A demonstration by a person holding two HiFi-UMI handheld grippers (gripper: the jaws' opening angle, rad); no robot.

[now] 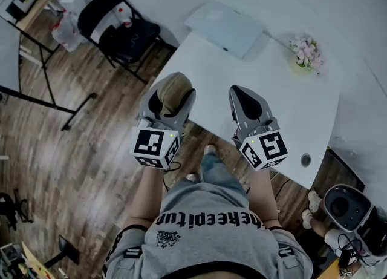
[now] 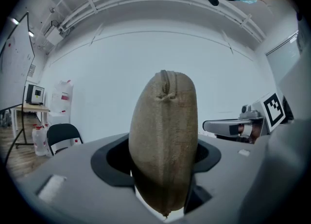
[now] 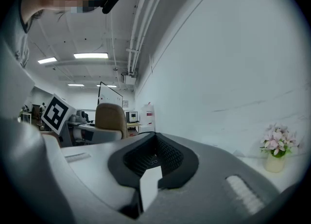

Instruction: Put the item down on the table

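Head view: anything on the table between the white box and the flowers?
No. Between white box and flowers the table is bare in the head view.

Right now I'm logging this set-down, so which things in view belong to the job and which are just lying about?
In the job:
- tan pouch, clamped in the left hand-held gripper
- white table, where it goes

Lying about:
- flat white box on the table
- flower pot on the table
- black chair on the floor
- right hand-held gripper, holding nothing

Wood floor (image 1: 72, 150), white walls (image 2: 146, 62), blk chair (image 1: 130, 42), white table (image 1: 290, 102), small desk (image 1: 39, 2), ceiling strip lights (image 3: 91, 55)
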